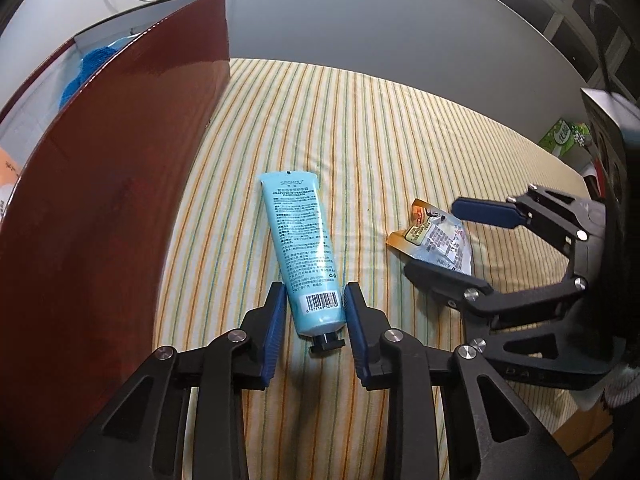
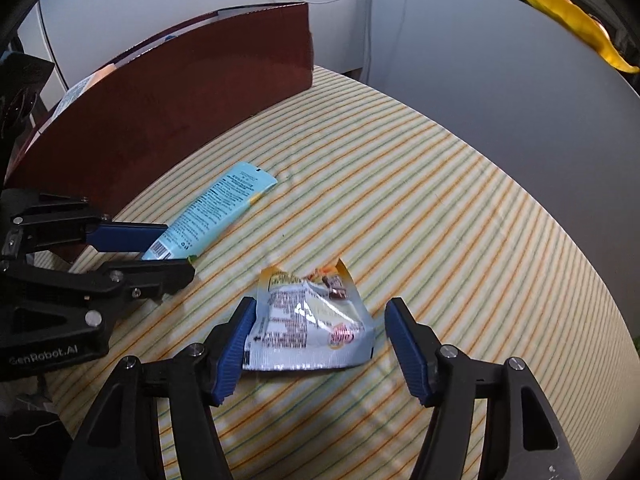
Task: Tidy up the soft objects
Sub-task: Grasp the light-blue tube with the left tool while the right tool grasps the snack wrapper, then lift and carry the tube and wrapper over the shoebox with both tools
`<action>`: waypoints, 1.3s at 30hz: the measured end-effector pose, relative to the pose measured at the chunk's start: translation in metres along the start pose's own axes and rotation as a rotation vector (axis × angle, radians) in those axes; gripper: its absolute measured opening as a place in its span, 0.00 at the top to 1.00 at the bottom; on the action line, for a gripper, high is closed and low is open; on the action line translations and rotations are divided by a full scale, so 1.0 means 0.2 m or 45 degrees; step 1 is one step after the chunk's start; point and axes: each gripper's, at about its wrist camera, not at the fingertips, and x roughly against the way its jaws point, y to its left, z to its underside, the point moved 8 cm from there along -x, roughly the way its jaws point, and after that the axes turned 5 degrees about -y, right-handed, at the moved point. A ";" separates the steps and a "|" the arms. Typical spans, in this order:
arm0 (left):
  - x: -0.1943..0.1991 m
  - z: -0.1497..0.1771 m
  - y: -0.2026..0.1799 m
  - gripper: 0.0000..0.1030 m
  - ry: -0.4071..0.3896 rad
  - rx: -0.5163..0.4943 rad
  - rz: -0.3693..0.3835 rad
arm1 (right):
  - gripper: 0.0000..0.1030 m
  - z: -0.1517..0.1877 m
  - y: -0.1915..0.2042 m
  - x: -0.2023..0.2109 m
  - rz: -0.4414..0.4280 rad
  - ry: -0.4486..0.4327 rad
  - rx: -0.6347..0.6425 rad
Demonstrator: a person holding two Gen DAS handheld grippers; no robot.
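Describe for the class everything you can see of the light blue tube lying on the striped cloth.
The light blue tube is a soft plastic hand-cream tube printed with dark text and a white barcode panel near its black cap. Its flat crimped end points away toward the far edge; the cap faces the camera. It lies flat on the striped cloth, beside the dark red box. The left tongs straddle its cap end, blue pads close on both sides; whether they press yet is unclear.

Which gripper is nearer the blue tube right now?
Left. The left gripper straddles the blue tube at its cap end; the right gripper sits off to the side, around the snack packet.
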 end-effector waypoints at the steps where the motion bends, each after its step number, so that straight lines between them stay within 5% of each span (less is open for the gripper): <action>1: 0.00 0.00 0.00 0.73 -0.001 -0.008 -0.003 | 0.45 0.00 0.00 0.00 0.003 0.006 0.013; 8: -0.01 -0.01 -0.03 0.74 0.002 -0.040 -0.013 | 0.63 -0.01 -0.01 -0.01 -0.008 0.036 0.017; 21: 0.04 0.04 -0.08 0.76 -0.065 0.008 0.051 | 0.80 0.05 -0.09 0.11 -0.014 -0.055 -0.129; 39: 0.28 -0.07 -0.08 0.76 -0.208 0.017 0.080 | 0.82 -0.03 -0.11 0.38 -0.027 -0.183 -0.184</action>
